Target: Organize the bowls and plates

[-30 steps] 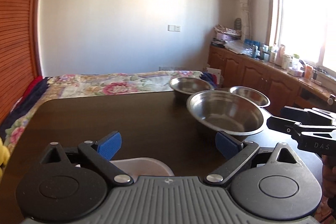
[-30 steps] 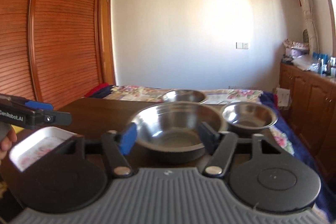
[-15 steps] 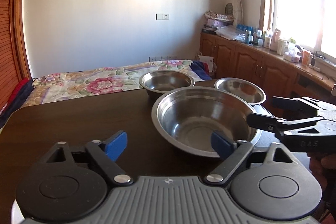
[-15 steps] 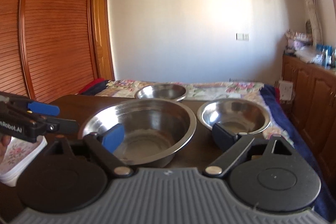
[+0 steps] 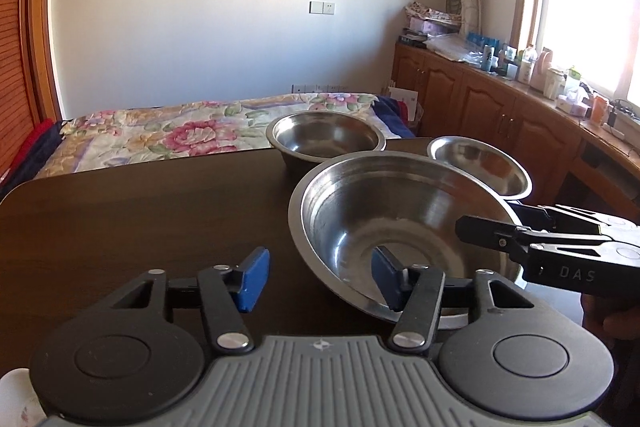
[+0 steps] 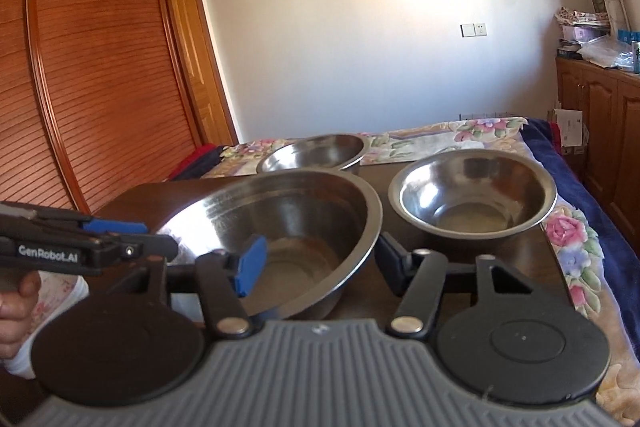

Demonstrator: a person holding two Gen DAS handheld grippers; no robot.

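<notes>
Three steel bowls are being observed on a dark table (image 5: 120, 227). The large bowl (image 5: 400, 227) is sitting nearest the cameras and is appearing tilted, its near rim being raised. The deep bowl (image 5: 326, 139) is standing behind it at the table's far edge, and the small bowl (image 5: 478, 165) is standing just beside the large bowl on the right.

The right gripper (image 6: 318, 265) is being held wide apart across the large bowl's near right rim: one blue pad is being seen inside the bowl, the other finger outside the wall. Whether the pads are touching the metal cannot be told. Nothing is being clamped.

The left gripper (image 5: 318, 277) is likewise being held spread, one pad being inside the large bowl's near left rim and the other over bare table. No grasp is being shown.

A white dish (image 6: 60, 291) with a floral print is being partly seen at the near left of the table, behind the left gripper. A flowered bedspread (image 5: 160, 139) is lying beyond the table.
</notes>
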